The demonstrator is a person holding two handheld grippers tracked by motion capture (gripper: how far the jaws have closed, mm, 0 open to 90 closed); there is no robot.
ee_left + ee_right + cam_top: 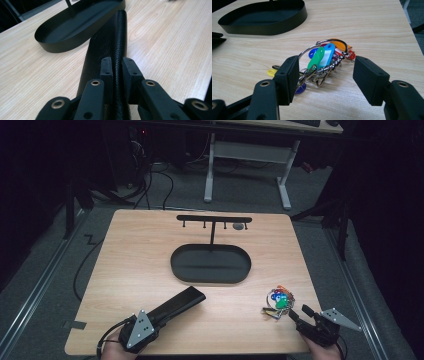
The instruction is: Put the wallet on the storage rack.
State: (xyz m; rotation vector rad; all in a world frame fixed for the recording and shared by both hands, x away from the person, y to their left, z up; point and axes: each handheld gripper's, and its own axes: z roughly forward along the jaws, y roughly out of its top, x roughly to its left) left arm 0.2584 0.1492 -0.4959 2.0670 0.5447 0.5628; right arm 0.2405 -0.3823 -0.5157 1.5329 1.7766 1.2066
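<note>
Left hand-held gripper [117, 68] clenched on black case [110, 42], lying on bench [130, 270] beside black tray [210, 265]. Right hand-held gripper [325, 77] released, jaws wide, bunch of keys [324, 60] between them on bench.

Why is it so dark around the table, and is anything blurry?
High view: light falls on the table, so the floor beyond looks black. Left gripper view: the black case looks sharp. Right gripper view: the keys are clear, while the tray looks softer.

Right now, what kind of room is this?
Probably a lab or workshop. A wooden table stands on grey carpet, a desk frame and cables sit behind, and two grippers handle a case and keys.
</note>
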